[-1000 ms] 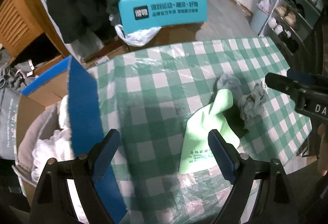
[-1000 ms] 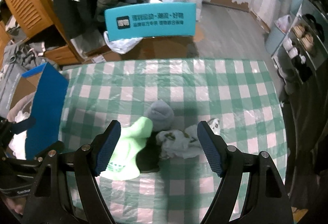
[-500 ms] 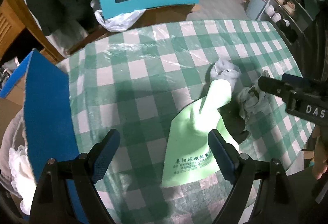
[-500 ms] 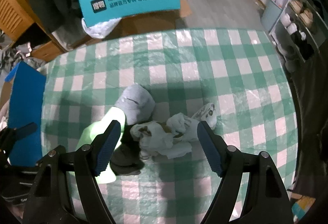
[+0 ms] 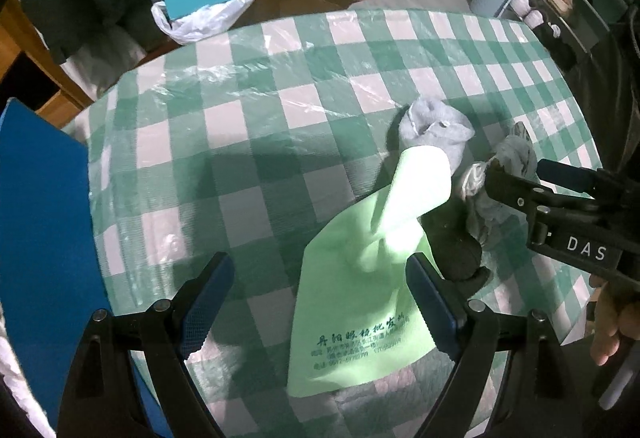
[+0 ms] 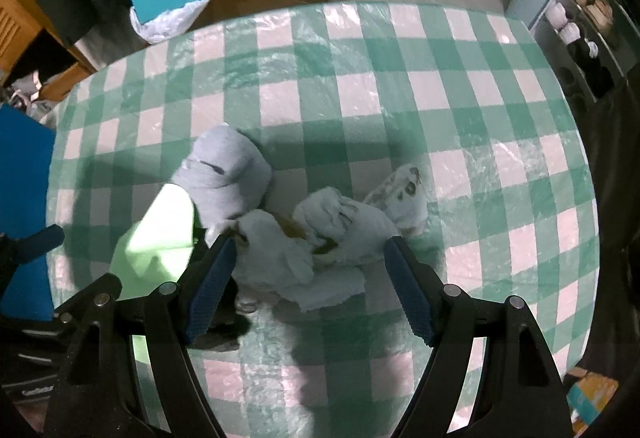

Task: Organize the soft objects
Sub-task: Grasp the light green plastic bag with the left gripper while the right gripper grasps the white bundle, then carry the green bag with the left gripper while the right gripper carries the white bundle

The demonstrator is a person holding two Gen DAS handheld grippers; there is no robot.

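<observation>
left gripper (image 5: 320, 308): jaws wide apart, straddling the green cloth's near end
right gripper (image 6: 310, 284): spread around the white socks (image 6: 320, 238), not clamped
green cloth (image 5: 372, 262): long axis runs away, toward grey sock (image 6: 224, 173)
table (image 6: 400, 49): checked, beyond

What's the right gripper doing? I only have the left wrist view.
Observer: Right gripper is open, one finger on each side of the white socks.
Operator: Grey sock in the gap too?
Observer: No. Grey sock lies beyond the left fingertip, outside the gap.
Operator: Anything past the pile?
Observer: A patterned sock on its far right, touching it.
</observation>
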